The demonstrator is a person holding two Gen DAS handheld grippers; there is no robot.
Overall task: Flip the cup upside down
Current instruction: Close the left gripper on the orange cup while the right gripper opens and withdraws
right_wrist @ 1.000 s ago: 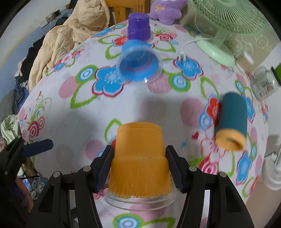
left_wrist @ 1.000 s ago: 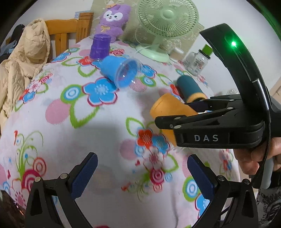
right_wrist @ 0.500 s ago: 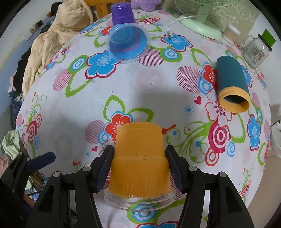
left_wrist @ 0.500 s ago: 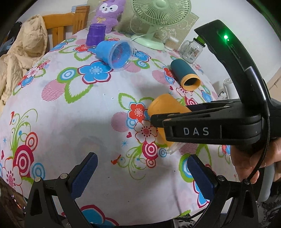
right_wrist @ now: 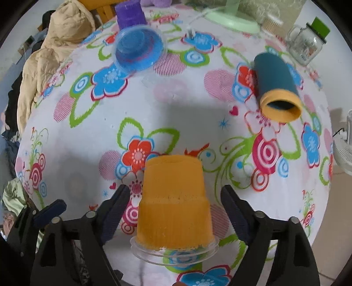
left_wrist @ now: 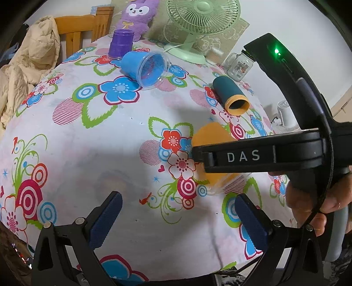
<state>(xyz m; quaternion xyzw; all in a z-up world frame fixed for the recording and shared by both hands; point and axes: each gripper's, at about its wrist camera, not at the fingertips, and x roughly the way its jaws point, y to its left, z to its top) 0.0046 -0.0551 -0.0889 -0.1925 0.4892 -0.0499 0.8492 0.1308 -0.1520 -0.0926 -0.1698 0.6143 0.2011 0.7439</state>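
on the floral tablecloth [right_wrist: 66, 154], near its front edge, i have the orange cup [right_wrist: 173, 204] standing mouth down, its clear rim flat on the cloth as far as i can judge. the right gripper [right_wrist: 173, 211] sits around it with both pads spread clear of the walls, a gap showing on each side, so nothing is clamped. the left gripper [left_wrist: 176, 220] hangs wide and empty over the front edge, well apart from the cup.

going down in size through what else is here: the green fan [left_wrist: 198, 22] at the back edge, the plush rabbit [left_wrist: 138, 15] beside it, the blue cup [right_wrist: 138, 50] lying on its side toward the back, the teal cup [right_wrist: 275, 85] on its side toward the right edge, the purple cup [right_wrist: 129, 13] inverted at the back, the glass jar [right_wrist: 305, 44] in the back right corner.

my worry is the pull-back. if i draw the right gripper away crookedly, a pad could catch the flared rim and tip the light cup or drag it toward the front edge, which is close. the cloth may also bunch and shift under it. the two cups lying down could roll if the cloth is tugged.
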